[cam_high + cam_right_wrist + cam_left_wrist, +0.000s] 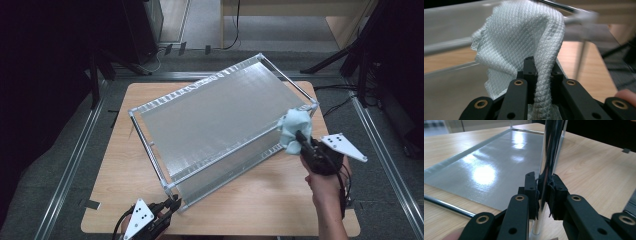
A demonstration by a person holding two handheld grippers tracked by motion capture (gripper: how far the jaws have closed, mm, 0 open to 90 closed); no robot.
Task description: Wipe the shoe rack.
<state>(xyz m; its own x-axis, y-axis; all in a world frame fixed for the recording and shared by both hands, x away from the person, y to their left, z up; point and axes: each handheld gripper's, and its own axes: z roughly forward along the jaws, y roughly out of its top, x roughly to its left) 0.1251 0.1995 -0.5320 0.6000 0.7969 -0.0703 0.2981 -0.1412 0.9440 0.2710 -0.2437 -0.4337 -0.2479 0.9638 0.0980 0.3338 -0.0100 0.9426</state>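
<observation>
Gripping the near corner post [546,170] of the silver two-tier metal shelf rack [220,115] on the wooden surface [280,200] with your left gripper [172,204], your right gripper [300,137] pinches a pale blue quilted cloth [294,127] against its far-right corner, where hard wiping could snag the cloth or skew the rack.

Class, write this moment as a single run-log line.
left gripper: shut on rack post | right gripper: shut on cloth | cloth at rack right corner

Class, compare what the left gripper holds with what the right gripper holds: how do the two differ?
The left gripper clamps a shiny, rigid metal post of the shelf rack; the right gripper pinches a soft, pale blue quilted cloth. The post stands upright; the cloth is folded and crumpled. Both grippers are shut.
</observation>
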